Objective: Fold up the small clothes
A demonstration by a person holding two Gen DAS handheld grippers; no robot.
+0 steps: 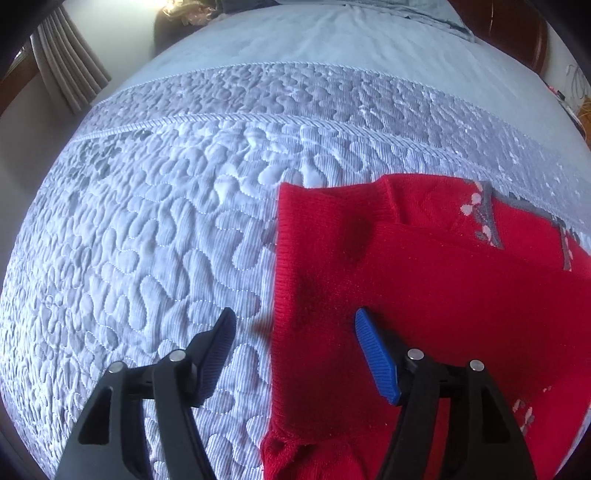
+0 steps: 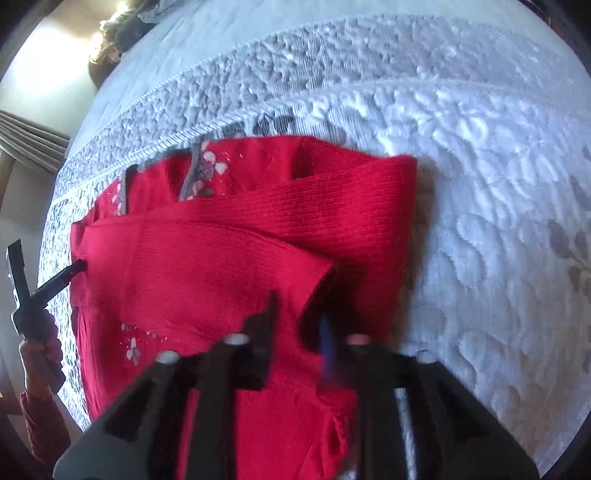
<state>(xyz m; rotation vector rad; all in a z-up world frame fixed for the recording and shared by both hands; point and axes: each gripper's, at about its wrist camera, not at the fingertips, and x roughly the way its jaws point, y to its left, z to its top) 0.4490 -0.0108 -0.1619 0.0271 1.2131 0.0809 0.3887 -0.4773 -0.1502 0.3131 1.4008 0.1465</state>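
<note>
A small red knit sweater (image 1: 424, 266) with grey and pink flower trim lies partly folded on the quilted bedspread (image 1: 147, 229). My left gripper (image 1: 295, 325) is open, hovering just above the sweater's left edge, one finger over the quilt and one over the red cloth. In the right wrist view the sweater (image 2: 221, 266) has both sleeves folded across its front. My right gripper (image 2: 299, 314) is open by a narrow gap above a sleeve cuff and holds nothing. The left gripper (image 2: 75, 267) also shows there at the sweater's left edge.
The blue-grey quilt (image 2: 480, 184) spreads wide around the sweater. A plain blue sheet (image 1: 295, 37) covers the far part of the bed. Curtains (image 1: 62, 66) hang at the far left, and a dark wooden headboard (image 1: 517, 33) stands at the far right.
</note>
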